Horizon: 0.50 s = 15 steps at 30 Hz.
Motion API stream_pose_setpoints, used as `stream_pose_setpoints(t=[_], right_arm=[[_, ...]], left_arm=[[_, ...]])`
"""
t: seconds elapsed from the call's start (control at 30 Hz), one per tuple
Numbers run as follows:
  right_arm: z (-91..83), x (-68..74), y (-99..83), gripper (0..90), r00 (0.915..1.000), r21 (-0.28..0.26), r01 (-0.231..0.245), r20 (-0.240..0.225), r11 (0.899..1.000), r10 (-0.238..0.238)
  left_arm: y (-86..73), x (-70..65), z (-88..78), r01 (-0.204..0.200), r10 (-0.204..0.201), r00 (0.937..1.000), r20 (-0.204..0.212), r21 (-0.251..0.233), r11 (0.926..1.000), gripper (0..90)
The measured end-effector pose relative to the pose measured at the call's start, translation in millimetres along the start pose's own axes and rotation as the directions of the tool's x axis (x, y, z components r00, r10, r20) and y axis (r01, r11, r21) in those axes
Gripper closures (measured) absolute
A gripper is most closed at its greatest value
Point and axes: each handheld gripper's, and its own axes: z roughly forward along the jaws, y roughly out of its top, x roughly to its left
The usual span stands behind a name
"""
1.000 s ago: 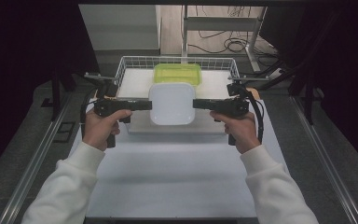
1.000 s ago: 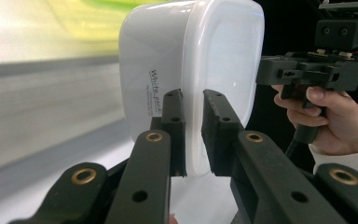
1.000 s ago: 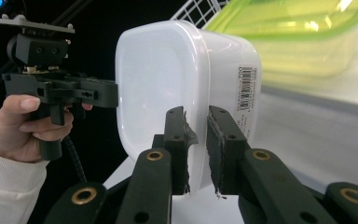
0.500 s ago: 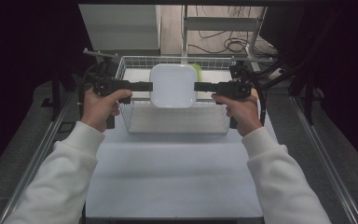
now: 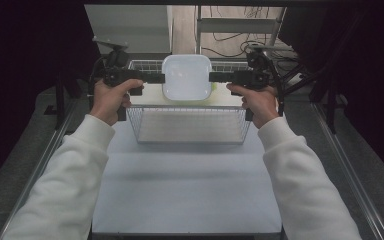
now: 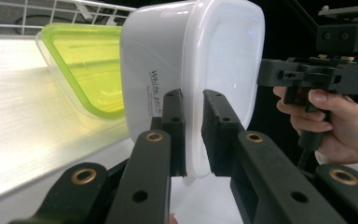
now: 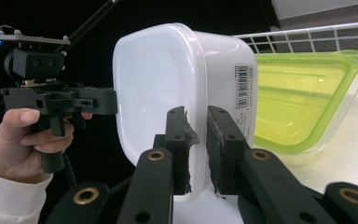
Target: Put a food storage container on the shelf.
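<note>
Both claws, left (image 5: 161,77) and right (image 5: 212,77), are clenched on the rim of the white box (image 5: 186,76), carried above the basket (image 5: 190,131). Next, I think, it must go down beside the green box (image 7: 303,100), kept level.

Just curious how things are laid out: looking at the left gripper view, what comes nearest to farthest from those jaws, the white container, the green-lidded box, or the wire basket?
1. White container, its rim pinched between the jaws.
2. Green-lidded box, just behind, left.
3. Wire basket, its wall across the top, farthest.

Lab recording bay: white table (image 5: 185,190) sitting between metal rails (image 5: 352,185), black curtains (image 5: 25,75) hanging round it, cables (image 5: 227,37) lying loose on the floor behind
</note>
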Motion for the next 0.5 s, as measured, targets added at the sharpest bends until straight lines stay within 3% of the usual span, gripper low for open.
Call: stream_pose_setpoints(t=[0.4,0.5], right_arm=[[3.6,-11.6,24.3,78.4,0.9996,-0.004,-0.024,0.014,1.0,0.024],[5.1,-17.5,26.7,78.4,0.999,-0.002,-0.041,0.019,0.999,0.041]], left_arm=[[31.3,9.1,13.3,0.007,-0.007,1.0,0.0,0.018,0.9998,79.8],[34.0,12.4,19.3,0.025,-0.025,0.9997,-0.001,0.03,0.9992,79.8]])
